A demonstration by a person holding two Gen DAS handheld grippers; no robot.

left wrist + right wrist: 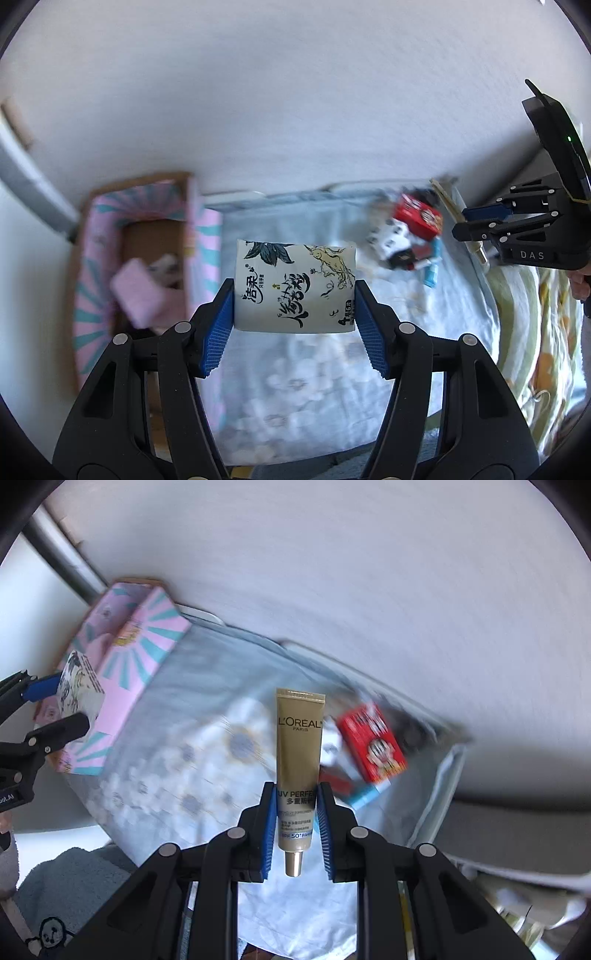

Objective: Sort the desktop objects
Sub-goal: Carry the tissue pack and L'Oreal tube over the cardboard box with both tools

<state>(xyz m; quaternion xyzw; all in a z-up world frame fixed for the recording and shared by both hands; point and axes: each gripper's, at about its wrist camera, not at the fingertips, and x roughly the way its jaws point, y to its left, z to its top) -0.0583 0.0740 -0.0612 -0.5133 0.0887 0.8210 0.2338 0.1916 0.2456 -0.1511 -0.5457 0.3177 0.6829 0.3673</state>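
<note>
My left gripper [294, 291] is shut on a white tissue pack [295, 286] with black Chinese lettering, held above the light blue floral cloth [295, 387]. The pack also shows in the right wrist view [79, 686], beside the pink box [136, 672]. My right gripper [295, 805] is shut on a gold L'Oreal tube [297, 760], cap toward the camera. The right gripper also shows at the right edge of the left wrist view [465, 221]. A pile with a red box [417, 218] and small packets lies at the cloth's far right, and also shows in the right wrist view [373, 746].
The open pink-and-teal box [147, 251] holds a pink item [140, 295] and stands at the cloth's left end against the white wall [295, 92]. A green-and-yellow patterned cloth [535, 350] lies to the right. A grey towel [74, 878] lies at lower left.
</note>
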